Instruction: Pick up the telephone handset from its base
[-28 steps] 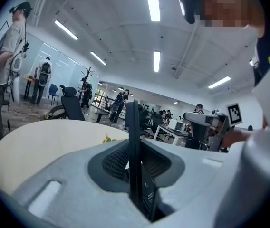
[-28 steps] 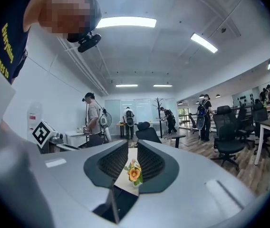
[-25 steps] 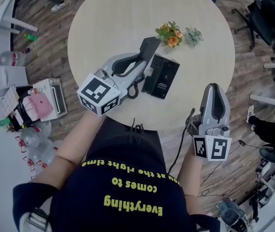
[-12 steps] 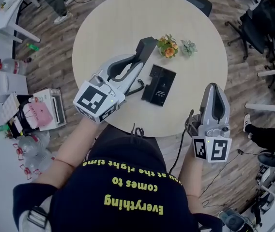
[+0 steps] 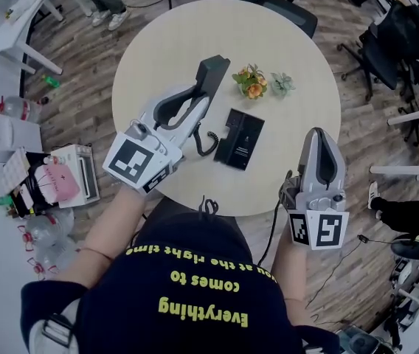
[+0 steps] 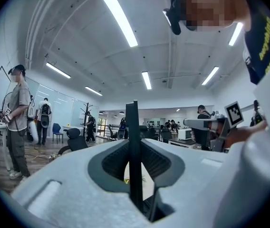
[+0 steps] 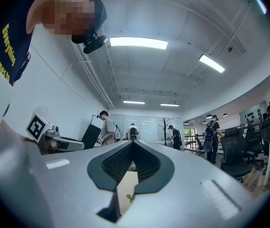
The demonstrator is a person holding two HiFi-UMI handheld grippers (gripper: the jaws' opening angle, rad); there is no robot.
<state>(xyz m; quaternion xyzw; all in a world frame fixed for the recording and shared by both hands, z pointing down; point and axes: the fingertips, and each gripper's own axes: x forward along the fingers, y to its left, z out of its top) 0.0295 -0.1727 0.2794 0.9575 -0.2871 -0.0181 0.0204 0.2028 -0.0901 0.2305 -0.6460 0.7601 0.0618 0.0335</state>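
My left gripper (image 5: 197, 98) is shut on the black telephone handset (image 5: 211, 72) and holds it in the air above the round table, left of its base. In the left gripper view the handset (image 6: 134, 141) stands edge-on as a thin black slab pinched between the jaws. The flat black base (image 5: 240, 139) lies on the table, and a coiled cord (image 5: 206, 140) hangs from the handset side to it. My right gripper (image 5: 319, 137) floats over the table's right front edge, shut with nothing in it; in the right gripper view its jaws (image 7: 134, 144) meet.
The beige round table (image 5: 165, 43) also carries a small pot of orange flowers (image 5: 252, 81) and a little green succulent (image 5: 282, 84) behind the base. Office chairs stand around the table. Boxes and bottles (image 5: 54, 172) clutter the floor at the left. People stand in the background.
The left gripper has lifted the handset higher and a little leftward, away from the base. The right gripper has risen slightly too.
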